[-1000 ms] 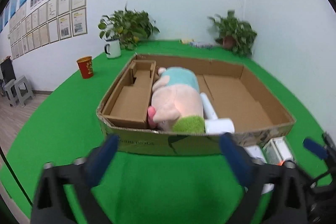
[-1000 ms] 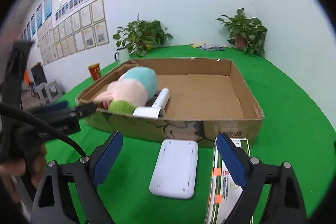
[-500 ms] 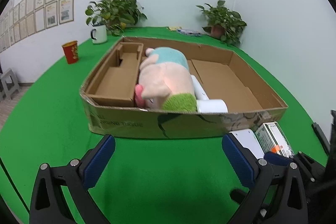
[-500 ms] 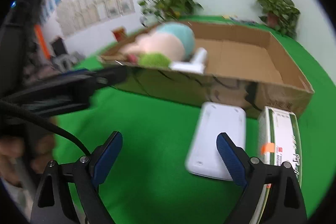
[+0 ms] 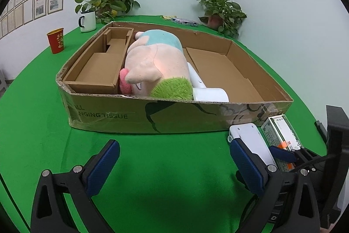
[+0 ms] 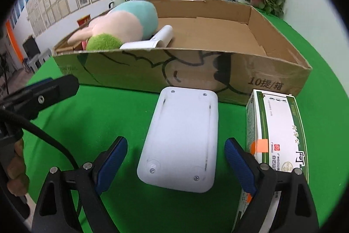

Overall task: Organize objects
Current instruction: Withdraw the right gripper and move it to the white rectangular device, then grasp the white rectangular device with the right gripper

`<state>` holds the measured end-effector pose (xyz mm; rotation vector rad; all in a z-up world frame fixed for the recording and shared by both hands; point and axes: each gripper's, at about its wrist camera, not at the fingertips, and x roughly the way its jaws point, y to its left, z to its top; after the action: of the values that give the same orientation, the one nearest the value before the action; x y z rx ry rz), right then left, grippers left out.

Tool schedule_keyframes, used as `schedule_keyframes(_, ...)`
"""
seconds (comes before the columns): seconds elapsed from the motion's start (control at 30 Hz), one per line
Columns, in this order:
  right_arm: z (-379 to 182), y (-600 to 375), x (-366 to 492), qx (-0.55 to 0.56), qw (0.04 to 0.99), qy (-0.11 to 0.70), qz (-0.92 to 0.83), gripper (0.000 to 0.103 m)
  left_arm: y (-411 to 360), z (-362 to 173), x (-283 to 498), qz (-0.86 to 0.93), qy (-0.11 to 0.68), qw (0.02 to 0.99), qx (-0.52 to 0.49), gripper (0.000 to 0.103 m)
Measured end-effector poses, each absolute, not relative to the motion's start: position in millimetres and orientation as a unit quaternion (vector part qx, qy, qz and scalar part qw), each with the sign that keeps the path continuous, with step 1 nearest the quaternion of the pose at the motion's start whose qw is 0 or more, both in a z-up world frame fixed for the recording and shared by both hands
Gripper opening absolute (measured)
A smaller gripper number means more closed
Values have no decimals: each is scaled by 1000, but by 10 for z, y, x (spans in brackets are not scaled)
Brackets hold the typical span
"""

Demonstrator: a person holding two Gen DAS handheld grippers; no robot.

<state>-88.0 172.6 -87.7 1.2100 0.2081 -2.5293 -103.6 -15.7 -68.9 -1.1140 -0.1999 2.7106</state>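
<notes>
Green cloth [image 5: 165,158] covered the table, bare across the lower centre of the left wrist view, with open room between the box front and the left gripper [image 5: 174,167]. Cardboard box [image 5: 152,115] filled mid-frame, right half of its floor free; plush toy [image 5: 154,67] and white hair dryer [image 5: 209,94] lay against the near wall, an insert compartment at left empty.

In the right wrist view, white flat device [image 6: 183,141] lay at centre on the cloth, far end just beside the box wall. Right gripper [image 6: 175,158] straddled its near end, jaws closing, pads not yet touching either side. Green-and-white carton [image 6: 277,132] stood just beside the right finger, leaving little room there. Left gripper's jaws were wide apart, nothing between them.

Compared with a second earlier: left view tilted further down, box larger and lower in frame, posters mostly gone from upper left; right view nearer the device, now between the fingers rather than ahead of them.

Carton's near end cut off behind the right finger. Hand [image 6: 16,169] at lower left edge only partly seen. Small print on the carton unreadable.
</notes>
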Motion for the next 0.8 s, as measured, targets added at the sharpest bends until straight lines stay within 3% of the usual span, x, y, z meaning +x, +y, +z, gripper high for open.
schedule_keyframes(0.1, -920, 1690, -815, 424, 155, 101, -887, 71, -159, -694, -1052, 915, -69, 111, -381, 100)
schedule_keyframes(0.37, -858, 1783, -446, 438, 210, 26, -874, 69, -160, -762, -1091, 874, -119, 209, -423, 97)
schedule_keyframes(0.4, -830, 1777, -354, 432, 231, 14, -872, 71, -146, -784, -1102, 866, -126, 225, -428, 97)
schedule_keyframes(0.47, -797, 1725, -194, 412, 230, 29, -881, 86, -119, -851, -1147, 854, -133, 240, -441, 98)
schedule_keyframes(0.7, -874, 1592, -163, 418, 215, 47, -881, 86, -101, -1076, -1277, 811, -195, 272, -480, 97)
schedule_keyframes(0.8, -904, 1478, -146, 419, 217, 52, -880, 86, -91, -1154, -1330, 791, -219, 286, -495, 90)
